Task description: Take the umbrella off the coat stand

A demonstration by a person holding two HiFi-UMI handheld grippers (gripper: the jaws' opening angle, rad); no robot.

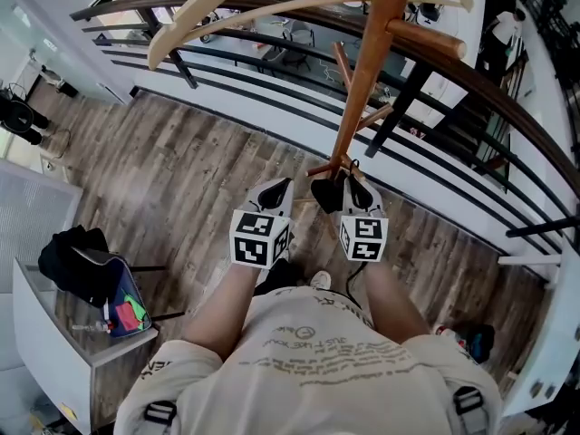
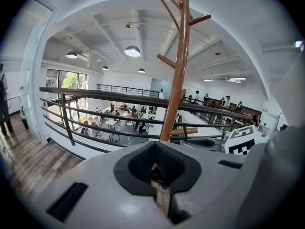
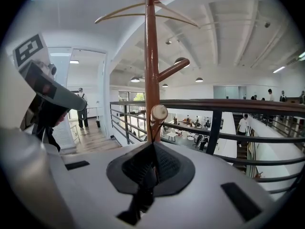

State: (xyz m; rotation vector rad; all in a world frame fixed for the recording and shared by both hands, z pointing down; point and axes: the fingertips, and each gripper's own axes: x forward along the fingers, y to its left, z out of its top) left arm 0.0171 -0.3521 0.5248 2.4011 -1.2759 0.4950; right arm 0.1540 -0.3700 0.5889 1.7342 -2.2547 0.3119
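A tall brown coat stand (image 1: 362, 71) rises right in front of both grippers, by the railing. In the right gripper view its pole (image 3: 151, 70) carries a short peg with a round end (image 3: 158, 112). A thin black strap (image 3: 153, 130) loops over that peg and runs down into my right gripper (image 3: 151, 168), which is shut on it. More black material (image 3: 136, 202) hangs below the jaws. The rest of the umbrella is hidden. My left gripper (image 1: 275, 193) sits beside the right gripper (image 1: 349, 188), left of the pole (image 2: 178, 70), jaws together (image 2: 159, 175), with nothing clearly in them.
A dark railing (image 1: 471, 80) curves behind the stand, with an atrium drop beyond it. A pale wooden hanger (image 1: 227, 3) sits atop the stand. A white cabinet (image 1: 54, 333) with a black bag (image 1: 72, 261) stands at the left. Wood floor (image 1: 181, 179) lies underfoot.
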